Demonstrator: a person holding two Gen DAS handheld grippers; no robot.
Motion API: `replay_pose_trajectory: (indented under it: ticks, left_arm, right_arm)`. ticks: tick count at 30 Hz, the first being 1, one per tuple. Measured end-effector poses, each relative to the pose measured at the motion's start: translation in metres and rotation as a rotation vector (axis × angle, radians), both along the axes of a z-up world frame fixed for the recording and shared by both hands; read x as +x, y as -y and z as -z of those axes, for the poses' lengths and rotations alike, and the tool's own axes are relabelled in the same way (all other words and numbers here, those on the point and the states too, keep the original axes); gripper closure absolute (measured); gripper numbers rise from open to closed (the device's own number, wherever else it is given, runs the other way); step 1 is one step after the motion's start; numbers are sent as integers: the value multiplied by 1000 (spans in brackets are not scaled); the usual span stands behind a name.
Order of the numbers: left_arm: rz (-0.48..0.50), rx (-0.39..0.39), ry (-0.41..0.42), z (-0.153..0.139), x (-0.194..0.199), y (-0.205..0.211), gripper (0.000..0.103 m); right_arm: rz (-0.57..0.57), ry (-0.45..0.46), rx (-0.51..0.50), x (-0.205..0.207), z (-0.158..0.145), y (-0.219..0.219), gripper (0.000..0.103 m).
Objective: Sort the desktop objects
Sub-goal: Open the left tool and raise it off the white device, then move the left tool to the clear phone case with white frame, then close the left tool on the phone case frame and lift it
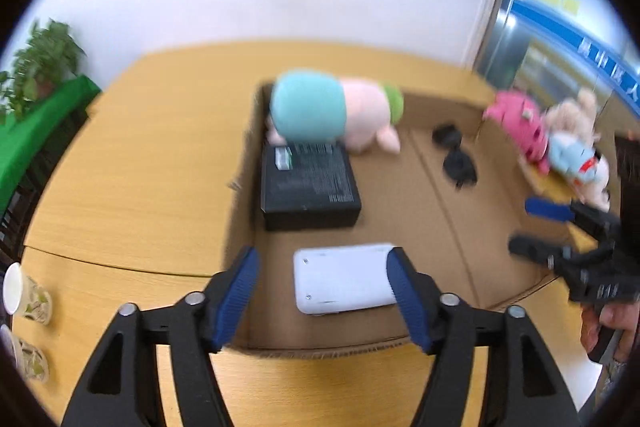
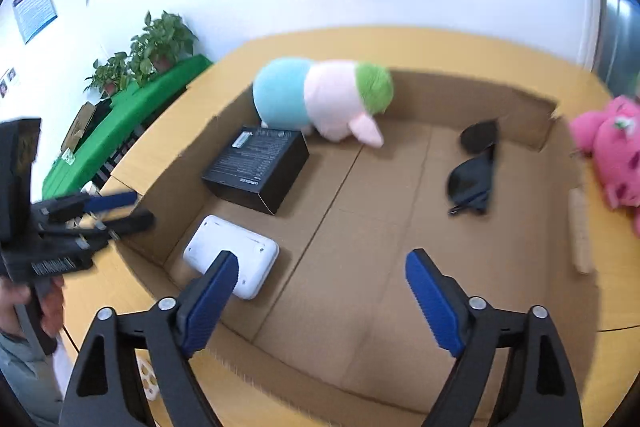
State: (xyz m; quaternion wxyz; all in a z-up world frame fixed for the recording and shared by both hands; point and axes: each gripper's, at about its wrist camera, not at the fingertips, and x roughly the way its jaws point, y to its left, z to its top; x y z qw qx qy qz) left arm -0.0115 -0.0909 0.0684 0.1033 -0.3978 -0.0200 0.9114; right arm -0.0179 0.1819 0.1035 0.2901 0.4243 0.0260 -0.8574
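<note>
- Cardboard box [image 2: 400, 239] on the wooden table [image 1: 132, 163] holds a white device [image 1: 340, 277], black box [image 1: 308, 183], sunglasses [image 2: 474, 169] and pastel plush [image 2: 320, 99].
- Left claw [image 1: 322, 303] is spread above the white device, gripping nothing.
- Right claw [image 2: 320, 303] is spread wide over the box floor, empty.
- Pink plush [image 2: 612, 151] lies outside.

Black hand-held claws with blue ribbed pads

The left claw [image 1: 322, 285] and right claw [image 2: 322, 285] each have black triangular-cutout arms, silver round rivets at the joints and blue ribbed pads [image 1: 236, 297] on the fingers. Seen from the other camera, a claw's black body bears white lettering, too blurred to read. A hand [image 2: 24, 307] grips its handle, with a grey sleeve [image 2: 20, 359] below.
</note>
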Motion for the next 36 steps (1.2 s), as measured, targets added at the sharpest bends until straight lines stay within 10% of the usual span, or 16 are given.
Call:
replay_pose_trajectory:
  ticks: [9, 14, 20, 24, 36]
  left_arm:
    - [34, 42, 55, 29, 82, 25, 36]
    - [32, 89, 203, 63, 114, 39, 36]
    - [47, 75, 333, 98, 133, 33, 40]
    - [69, 72, 371, 110, 140, 23, 63]
    - [80, -7, 323, 112, 143, 7, 92]
  right_arm:
    - [-353, 47, 49, 115, 47, 34, 15]
    - [-359, 198, 25, 142, 87, 30, 22]
    - [-380, 146, 72, 159, 93, 41, 37]
    - [-373, 83, 149, 162, 98, 49, 57]
    - [-361, 63, 157, 171, 99, 41, 80]
